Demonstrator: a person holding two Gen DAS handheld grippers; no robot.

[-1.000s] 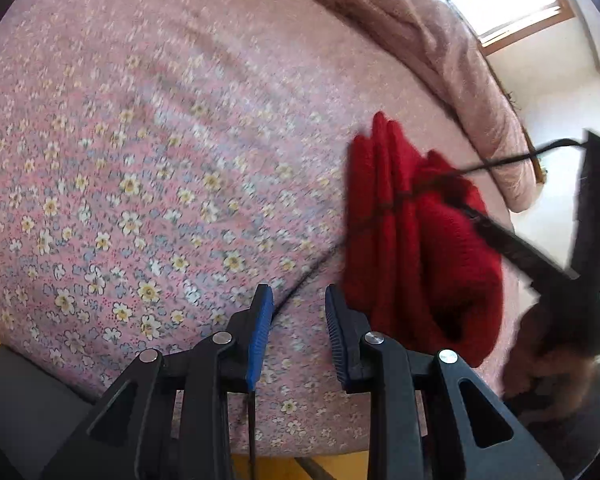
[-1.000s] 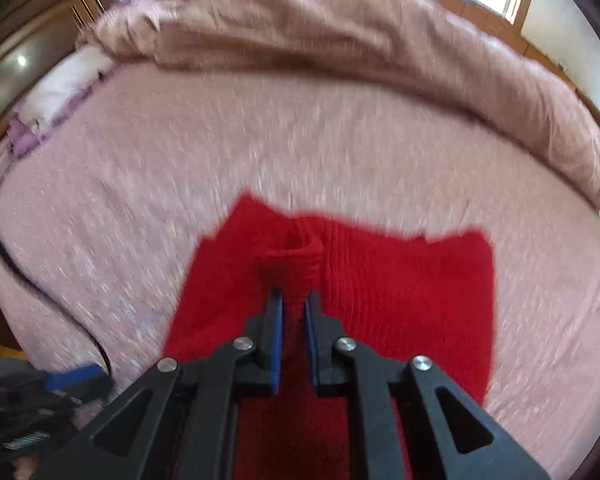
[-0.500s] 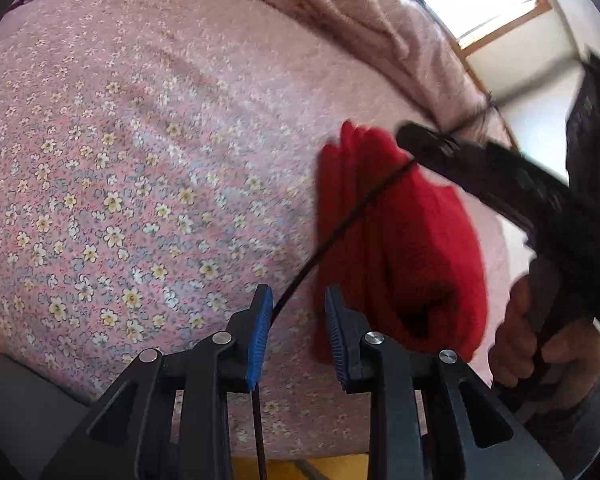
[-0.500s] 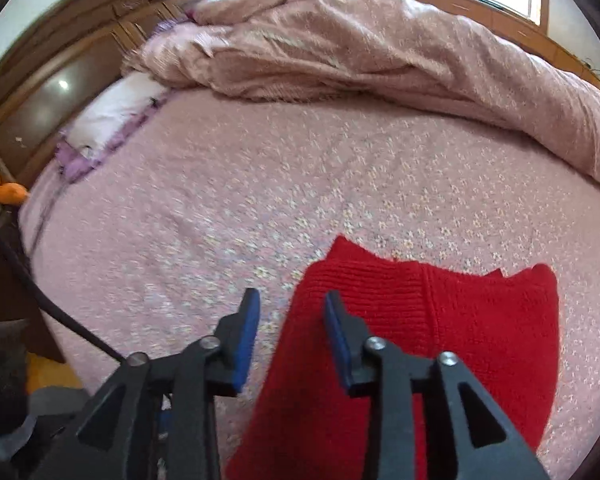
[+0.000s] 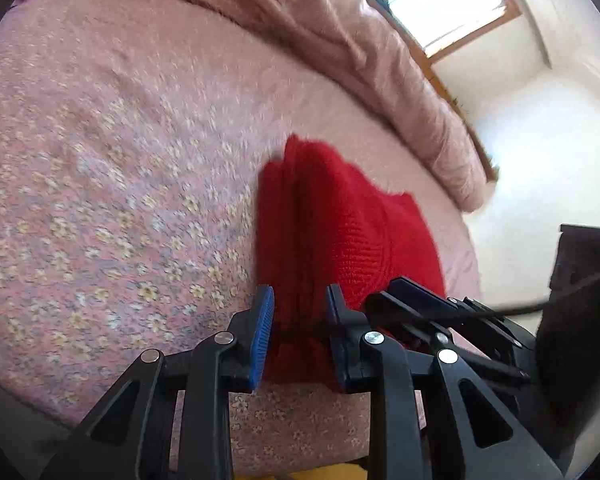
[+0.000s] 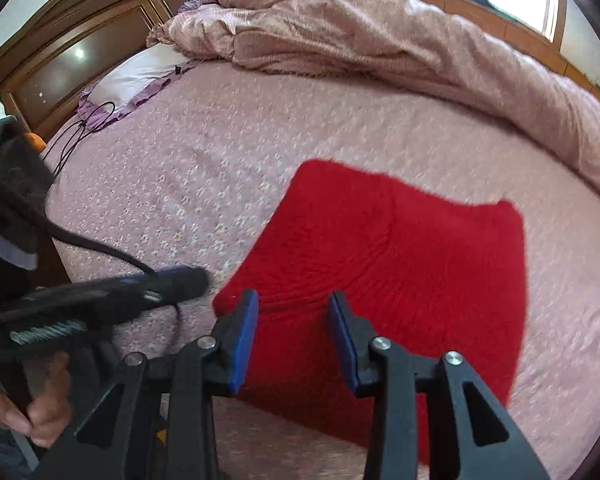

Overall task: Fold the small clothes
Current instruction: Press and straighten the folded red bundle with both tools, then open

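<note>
a folded red knit garment [image 6: 396, 276] lies flat on a bed's pink flowered sheet [image 6: 204, 168], close to the near edge of the mattress, with a crumpled pink duvet [image 6: 400, 44] heaped along the far side and a dark wooden headboard [image 6: 80, 48] beyond a white pillow [image 6: 136, 76]. the right gripper [image 6: 294, 340] hangs over the garment's near edge with its blue-padded jaws parted and released; red knit shows in the gap between them, but the pads press on nothing. seen from the left wrist, the left gripper [image 5: 298, 334] stands at the garment's [image 5: 340, 232] near left corner, its jaws a narrow way apart with the knit's folded edge framed between them; whether the pads actually pinch the cloth cannot be told from this angle. the right gripper's fingers [image 5: 424, 300] reach in just beside it from the right. in the right wrist view a hand [image 6: 28, 408] grips the left tool's handle at lower left, a black cable [image 6: 100, 248] trailing from it across the sheet. a bright window [image 5: 448, 4] lights the room behind the duvet.
</note>
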